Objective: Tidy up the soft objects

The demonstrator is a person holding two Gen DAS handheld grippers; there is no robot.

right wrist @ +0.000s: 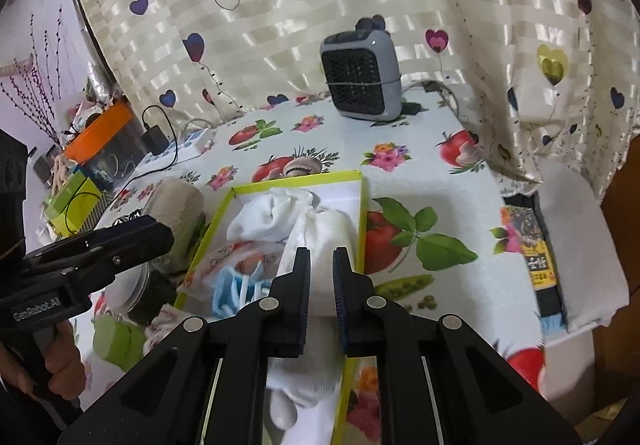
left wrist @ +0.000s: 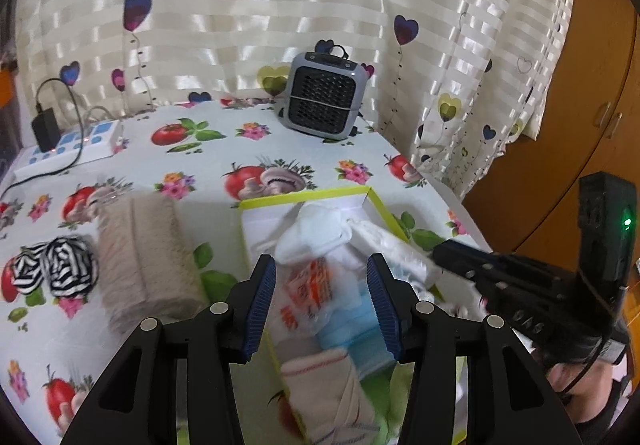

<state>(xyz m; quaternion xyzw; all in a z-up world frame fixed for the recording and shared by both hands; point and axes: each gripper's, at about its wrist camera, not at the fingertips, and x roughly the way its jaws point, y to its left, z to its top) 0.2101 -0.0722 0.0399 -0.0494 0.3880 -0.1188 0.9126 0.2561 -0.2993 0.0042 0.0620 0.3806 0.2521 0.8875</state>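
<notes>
While the left gripper (left wrist: 322,285) hangs w/ jaws wide apart over the shallow yellow-rimmed cardboard box (left wrist: 376,201), nothing is pinched between its blue pads; a clear plastic packet w/ orange print (left wrist: 308,289) lies below them in the box. Right gripper (right wrist: 322,273), lower centre of its view, is clamped on a white knit cloth (right wrist: 328,233) inside the same box. Beige ribbed folded cloth (left wrist: 144,257) and black-white striped rolled pair (left wrist: 60,269) sit left of the box on the tomato-print tablecloth (left wrist: 200,169). Grey fan heater (left wrist: 324,97) at back, centre.
</notes>
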